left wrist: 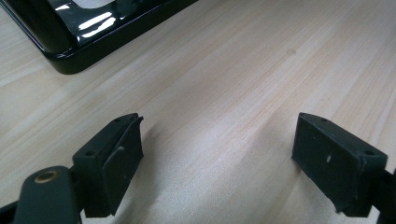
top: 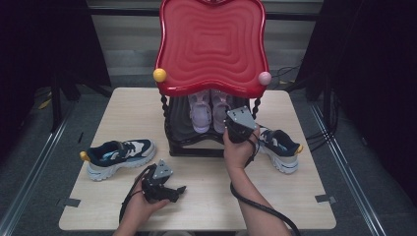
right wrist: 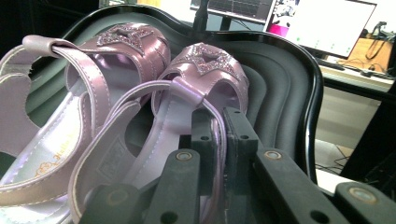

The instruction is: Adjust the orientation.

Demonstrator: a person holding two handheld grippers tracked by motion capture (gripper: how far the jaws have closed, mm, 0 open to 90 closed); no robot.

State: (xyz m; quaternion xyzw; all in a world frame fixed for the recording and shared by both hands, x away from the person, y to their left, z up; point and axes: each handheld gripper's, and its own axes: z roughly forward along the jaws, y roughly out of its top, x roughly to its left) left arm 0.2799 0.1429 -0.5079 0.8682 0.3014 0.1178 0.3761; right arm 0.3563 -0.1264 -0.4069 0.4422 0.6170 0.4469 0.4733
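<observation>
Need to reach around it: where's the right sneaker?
High view: the right sneaker lies on the table, right of the rack, beside the right gripper.

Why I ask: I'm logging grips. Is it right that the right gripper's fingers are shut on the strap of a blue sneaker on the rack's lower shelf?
Not quite: the right gripper is shut on the strap of a lilac sandal, not a blue sneaker, as the right gripper view shows. The lower shelf is correct.

2 sandals (top: 210, 114), 2 sneakers (top: 118, 155), 1 rack (top: 211, 46)
</observation>
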